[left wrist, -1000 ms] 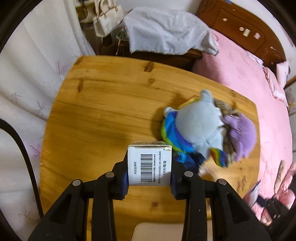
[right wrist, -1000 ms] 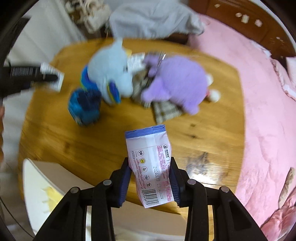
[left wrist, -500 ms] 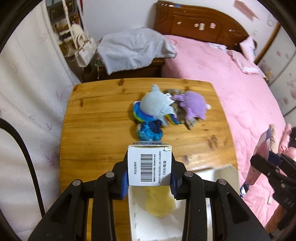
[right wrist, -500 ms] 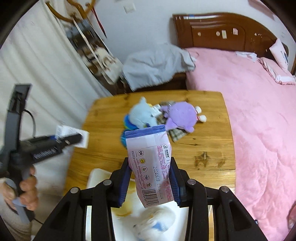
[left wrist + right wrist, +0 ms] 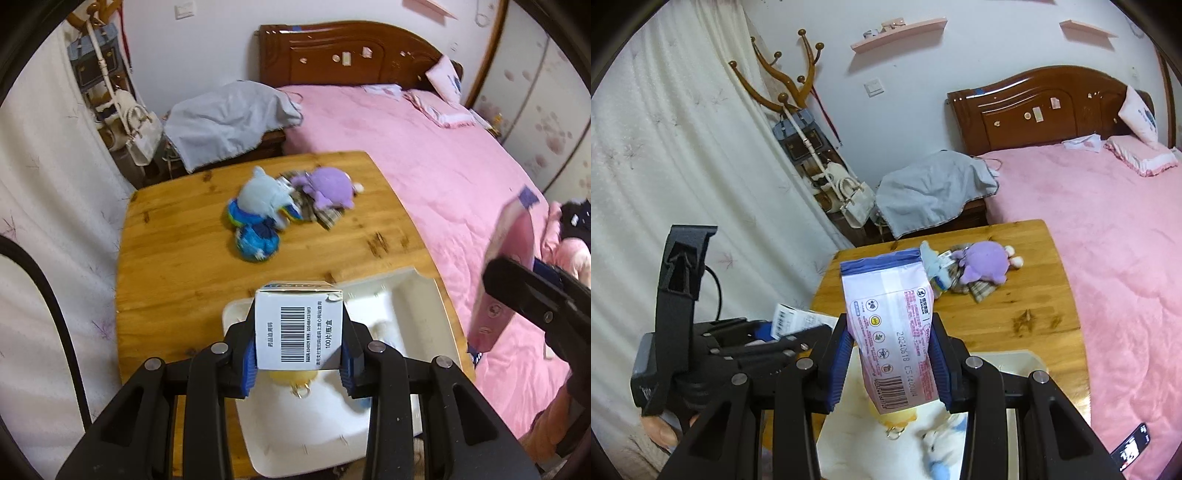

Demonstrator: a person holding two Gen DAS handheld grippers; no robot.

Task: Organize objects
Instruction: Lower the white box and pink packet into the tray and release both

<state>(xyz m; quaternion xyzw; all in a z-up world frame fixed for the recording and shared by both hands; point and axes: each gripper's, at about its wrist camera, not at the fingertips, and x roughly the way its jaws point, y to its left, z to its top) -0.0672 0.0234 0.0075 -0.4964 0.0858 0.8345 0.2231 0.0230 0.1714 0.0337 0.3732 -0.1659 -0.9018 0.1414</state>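
Note:
My left gripper (image 5: 298,363) is shut on a white barcoded medicine box (image 5: 298,328) and holds it above a white tray (image 5: 402,291) at the table's near edge. My right gripper (image 5: 888,367) is shut on a pink-and-white packet with a blue top (image 5: 892,328), also above the tray (image 5: 1015,360). The packet also shows in the left wrist view (image 5: 508,258), to the right of the tray. A yellow plush keychain (image 5: 895,417) and a white-and-blue plush (image 5: 940,454) lie in the tray.
On the wooden table (image 5: 177,258) lie a light-blue plush (image 5: 264,199), a blue plush ball (image 5: 256,242), a purple plush (image 5: 330,186) and a plaid cloth (image 5: 321,214). A pink bed (image 5: 443,166) runs along the right. A white curtain (image 5: 44,221) hangs on the left.
Both grippers have pulled back and risen from the table with their loads. The toys now look farther away and the tray has come under both grippers.

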